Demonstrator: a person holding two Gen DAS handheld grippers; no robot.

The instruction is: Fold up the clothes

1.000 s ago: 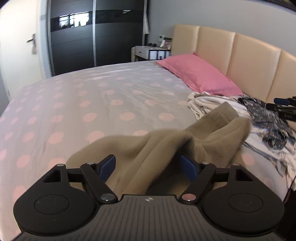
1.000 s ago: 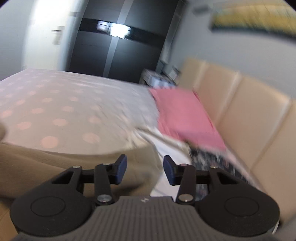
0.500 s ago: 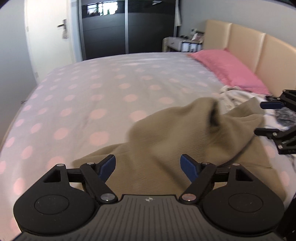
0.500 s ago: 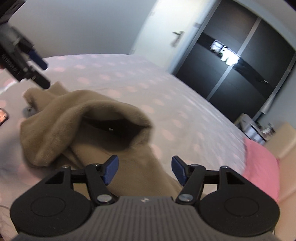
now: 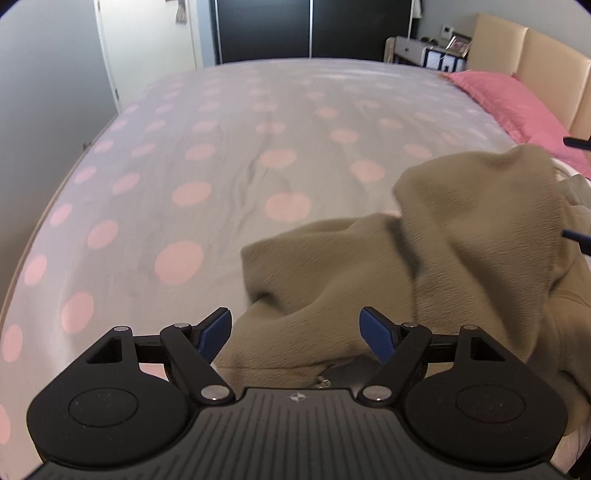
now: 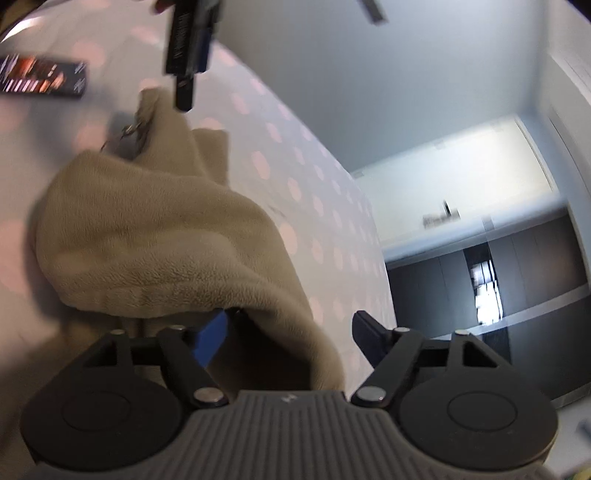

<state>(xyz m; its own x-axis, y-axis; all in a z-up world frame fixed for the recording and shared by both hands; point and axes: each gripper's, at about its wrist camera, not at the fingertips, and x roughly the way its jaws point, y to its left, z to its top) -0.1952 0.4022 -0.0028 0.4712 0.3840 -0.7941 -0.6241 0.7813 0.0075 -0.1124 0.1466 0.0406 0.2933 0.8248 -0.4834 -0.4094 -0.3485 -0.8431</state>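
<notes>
A tan fleece garment (image 5: 424, 266) lies bunched on the polka-dot bed sheet (image 5: 221, 166). In the left wrist view my left gripper (image 5: 295, 332) stands open just over the garment's near edge; fabric lies between the blue pads, which do not press it. A zipper pull (image 5: 323, 382) shows under it. In the right wrist view the garment (image 6: 155, 251) drapes over the left finger of my right gripper (image 6: 291, 338), whose jaws are opening with fabric between them. The left gripper (image 6: 188, 55) hangs over the garment's far end. A right fingertip (image 5: 576, 236) pokes in at the left view's right edge.
A pink pillow (image 5: 517, 99) lies against the beige headboard (image 5: 546, 70), with a nightstand (image 5: 424, 51) beyond. A dark wardrobe (image 5: 314, 29) and a white door (image 5: 147, 48) face the bed. A dark flat box (image 6: 40, 79) lies on the sheet beyond the garment.
The left gripper swung left along the bed and lower, and the clothes pile left its view. The right gripper rolled hard, its jaws widened, and the tan garment now drapes across it.
</notes>
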